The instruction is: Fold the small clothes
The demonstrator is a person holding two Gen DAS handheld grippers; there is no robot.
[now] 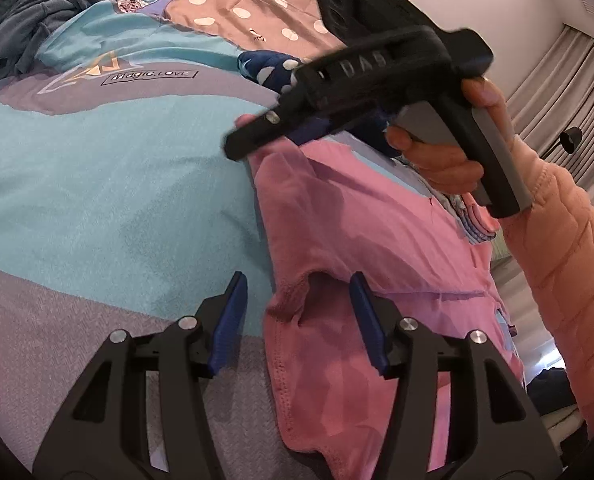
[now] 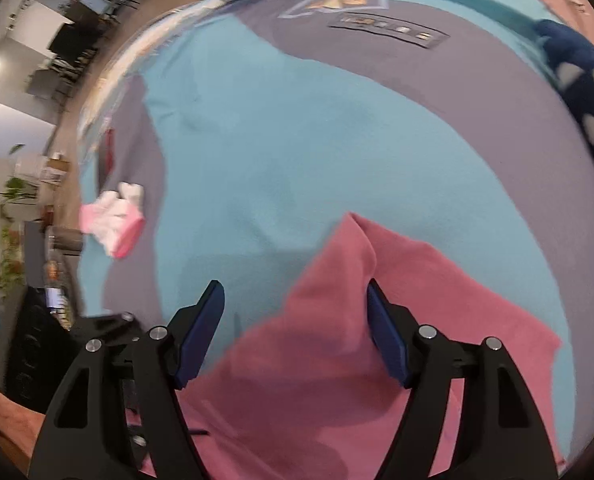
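Observation:
A pink garment [image 1: 361, 248] lies spread on the teal and grey bed cover [image 1: 97, 168]. My left gripper [image 1: 297, 316] hovers over its near hem with the blue pads apart; the hem runs between them, unpinched. A hand in a peach quilted sleeve holds my right gripper [image 1: 241, 144], seen side-on over the garment's far corner. In the right wrist view, the right gripper [image 2: 293, 296] stands open above a raised fold of the pink garment [image 2: 349, 320], and its pads do not press on the cloth.
A navy garment with white spots [image 1: 273, 68] lies just beyond the pink one. Dark clothes [image 1: 25, 20] are heaped at the far left, and a beige dotted cloth [image 1: 249, 12] lies behind. Pink and white socks [image 2: 113, 216] sit near the bed's edge.

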